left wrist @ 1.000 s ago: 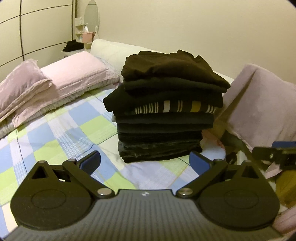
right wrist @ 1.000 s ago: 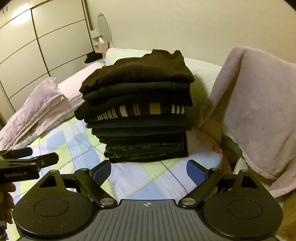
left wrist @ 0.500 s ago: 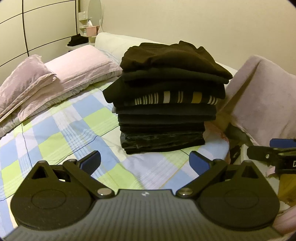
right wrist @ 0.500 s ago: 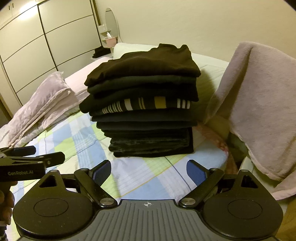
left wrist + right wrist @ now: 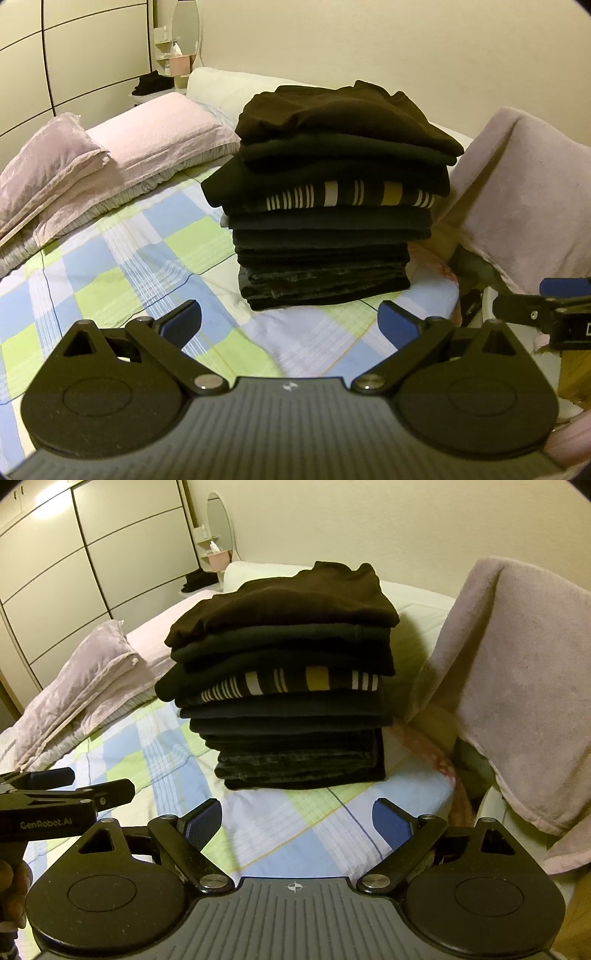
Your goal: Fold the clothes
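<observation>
A tall stack of folded dark clothes (image 5: 332, 206) stands on the checked bedsheet (image 5: 122, 273), with one striped garment (image 5: 351, 194) in its middle. The stack also shows in the right wrist view (image 5: 291, 686). My left gripper (image 5: 290, 323) is open and empty, hovering over the sheet short of the stack. My right gripper (image 5: 297, 823) is open and empty, also short of the stack. The left gripper shows at the left edge of the right wrist view (image 5: 66, 794), and the right gripper shows at the right edge of the left wrist view (image 5: 546, 302).
Pink pillows (image 5: 110, 155) lie at the head of the bed on the left. A pink towel (image 5: 517, 686) hangs over something to the right of the stack. Wardrobe doors (image 5: 74, 565) and a small shelf with a mirror (image 5: 218, 539) stand behind.
Both grippers have pulled back and risen slightly, so the stack sits a little lower and farther in view. Both stay open and empty.
</observation>
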The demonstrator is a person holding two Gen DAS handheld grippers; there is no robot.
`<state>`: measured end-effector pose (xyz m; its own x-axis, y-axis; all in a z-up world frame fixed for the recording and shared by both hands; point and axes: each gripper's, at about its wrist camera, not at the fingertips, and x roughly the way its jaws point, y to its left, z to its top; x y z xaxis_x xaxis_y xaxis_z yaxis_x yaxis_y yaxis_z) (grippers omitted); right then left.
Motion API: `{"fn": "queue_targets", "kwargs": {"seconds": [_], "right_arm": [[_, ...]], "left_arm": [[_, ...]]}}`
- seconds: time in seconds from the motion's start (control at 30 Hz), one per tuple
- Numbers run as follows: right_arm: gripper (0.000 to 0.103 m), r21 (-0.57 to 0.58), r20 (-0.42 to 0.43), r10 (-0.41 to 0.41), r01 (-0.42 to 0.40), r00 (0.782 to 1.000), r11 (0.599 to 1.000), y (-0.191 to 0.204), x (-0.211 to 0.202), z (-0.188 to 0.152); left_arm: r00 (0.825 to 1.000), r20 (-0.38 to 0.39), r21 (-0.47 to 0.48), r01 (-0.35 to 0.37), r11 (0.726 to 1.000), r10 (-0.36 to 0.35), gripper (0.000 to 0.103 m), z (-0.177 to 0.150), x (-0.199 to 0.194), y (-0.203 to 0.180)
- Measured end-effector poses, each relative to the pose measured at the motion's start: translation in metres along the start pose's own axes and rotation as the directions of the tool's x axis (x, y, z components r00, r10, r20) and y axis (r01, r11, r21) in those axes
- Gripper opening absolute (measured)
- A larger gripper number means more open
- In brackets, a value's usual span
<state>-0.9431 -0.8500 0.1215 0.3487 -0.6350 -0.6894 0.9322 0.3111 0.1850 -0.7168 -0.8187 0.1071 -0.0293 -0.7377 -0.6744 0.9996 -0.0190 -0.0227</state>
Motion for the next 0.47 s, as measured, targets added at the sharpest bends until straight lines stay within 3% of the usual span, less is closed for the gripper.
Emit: {"fn": "queue_targets", "kwargs": {"seconds": [0.3,0.47], "right_arm": [[0.091,-0.004,0.002,-0.003,0.003,1.000,1.000,0.0011,0.0005,-0.0009],[0.091,0.000,0.000,-0.005,0.005,1.000,1.000,-0.0008,0.0019,0.0000]], "left_arm": [[1.000,0.018,0.028,-0.016,0.999,0.016,0.101,0.0007,0.0012,-0.0031],[0.997,0.064,0.043,-0.035,0.998,0.032,0.101,-0.0017,-0.0041,-0.0056]]}}
